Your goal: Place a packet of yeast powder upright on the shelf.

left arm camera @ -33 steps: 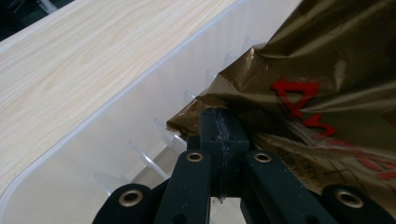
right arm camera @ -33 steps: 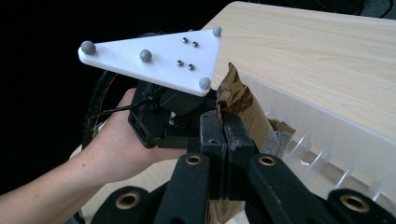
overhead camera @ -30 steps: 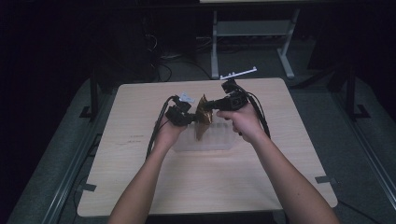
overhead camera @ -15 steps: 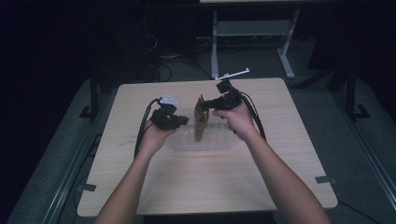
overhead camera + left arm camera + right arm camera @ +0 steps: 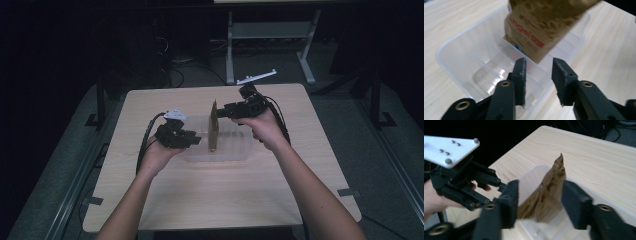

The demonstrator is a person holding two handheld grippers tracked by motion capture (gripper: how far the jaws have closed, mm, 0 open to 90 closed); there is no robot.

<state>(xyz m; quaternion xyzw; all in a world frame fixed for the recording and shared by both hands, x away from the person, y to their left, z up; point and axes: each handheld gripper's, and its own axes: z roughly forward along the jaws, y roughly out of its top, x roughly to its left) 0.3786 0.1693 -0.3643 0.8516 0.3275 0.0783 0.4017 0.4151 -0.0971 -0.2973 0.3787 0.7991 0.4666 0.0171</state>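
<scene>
A gold-brown snack packet [image 5: 214, 127] stands upright in a clear plastic divided tray [image 5: 240, 150] at mid-table. My left gripper [image 5: 197, 141] hangs just left of the packet. Its jaws have just been opening and hold nothing. In the left gripper view the open gripper [image 5: 539, 82] points at the packet [image 5: 541, 22] over the tray [image 5: 461, 52]. My right gripper [image 5: 222, 111] is at the packet's top from the right. Its jaws have just been opening too. In the right gripper view this gripper [image 5: 540, 200] straddles the packet [image 5: 549, 192] without pressing it.
Bare wooden table [image 5: 200, 200] surrounds the tray. The left gripper with its white plate [image 5: 449, 150] appears beyond the packet in the right gripper view. A white desk frame [image 5: 270, 35] stands on the floor behind the table.
The left gripper let go of the packet and drew away to the left. The right gripper's jaws opened around the packet's top. The packet went from tilted to upright in the tray.
</scene>
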